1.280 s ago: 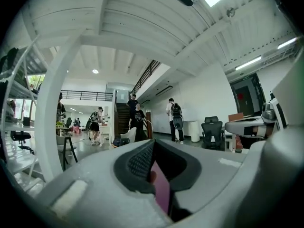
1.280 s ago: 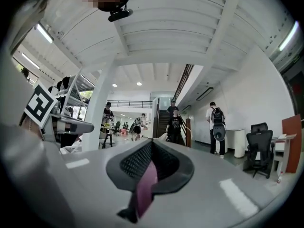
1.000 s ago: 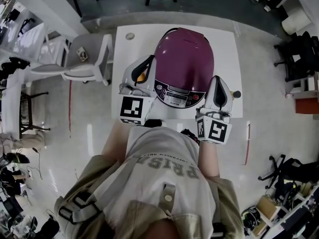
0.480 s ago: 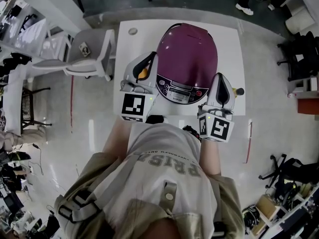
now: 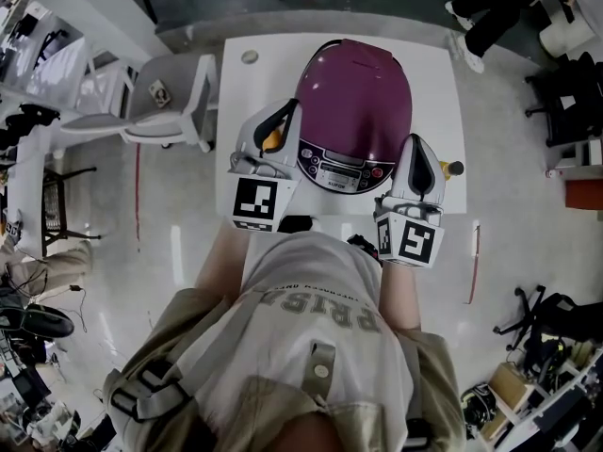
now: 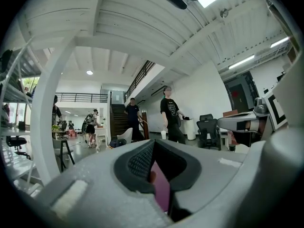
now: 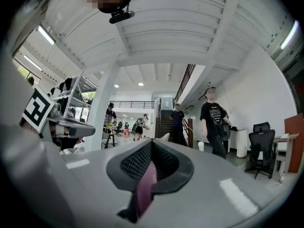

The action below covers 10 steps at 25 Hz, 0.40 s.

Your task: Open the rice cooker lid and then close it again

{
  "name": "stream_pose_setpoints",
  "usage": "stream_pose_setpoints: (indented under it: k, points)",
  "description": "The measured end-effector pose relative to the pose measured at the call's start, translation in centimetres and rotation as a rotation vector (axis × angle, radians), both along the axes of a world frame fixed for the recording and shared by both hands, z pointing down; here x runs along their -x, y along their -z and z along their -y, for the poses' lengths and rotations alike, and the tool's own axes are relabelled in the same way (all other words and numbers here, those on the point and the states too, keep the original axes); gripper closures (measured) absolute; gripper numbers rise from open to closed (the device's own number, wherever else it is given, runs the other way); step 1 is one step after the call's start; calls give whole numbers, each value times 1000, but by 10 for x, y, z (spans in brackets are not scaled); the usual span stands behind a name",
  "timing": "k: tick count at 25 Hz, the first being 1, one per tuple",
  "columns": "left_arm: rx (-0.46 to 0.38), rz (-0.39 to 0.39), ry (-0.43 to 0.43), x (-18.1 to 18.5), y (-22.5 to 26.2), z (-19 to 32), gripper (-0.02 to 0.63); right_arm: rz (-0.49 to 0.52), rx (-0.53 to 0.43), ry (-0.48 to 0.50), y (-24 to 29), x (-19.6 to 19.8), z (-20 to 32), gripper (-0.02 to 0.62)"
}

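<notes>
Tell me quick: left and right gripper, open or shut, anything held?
Left gripper: shut, jaws together, holding nothing.
Right gripper: shut, jaws together, holding nothing.

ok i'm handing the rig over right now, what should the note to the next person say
Left tongs: shut, empty, beside the rice cooker on its left.
Right tongs: shut, empty, beside it on its right.
The cooker sits on the white table, control panel toward the person, lid down.
Done: nothing that shows; neither tongs is on the lid.
Left: open the lid, then close it again.
</notes>
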<state>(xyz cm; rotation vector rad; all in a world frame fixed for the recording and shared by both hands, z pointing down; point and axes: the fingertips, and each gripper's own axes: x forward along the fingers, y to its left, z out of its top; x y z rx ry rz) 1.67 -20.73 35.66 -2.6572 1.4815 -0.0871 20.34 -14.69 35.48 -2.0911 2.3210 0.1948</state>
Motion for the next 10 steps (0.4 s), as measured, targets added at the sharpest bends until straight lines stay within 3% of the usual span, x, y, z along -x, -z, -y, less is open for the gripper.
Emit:
stream_pose_setpoints:
  k: [10]
  points:
    - [12, 14, 0, 4, -7, 3, 600, -13, 3, -4, -2, 3, 3, 595]
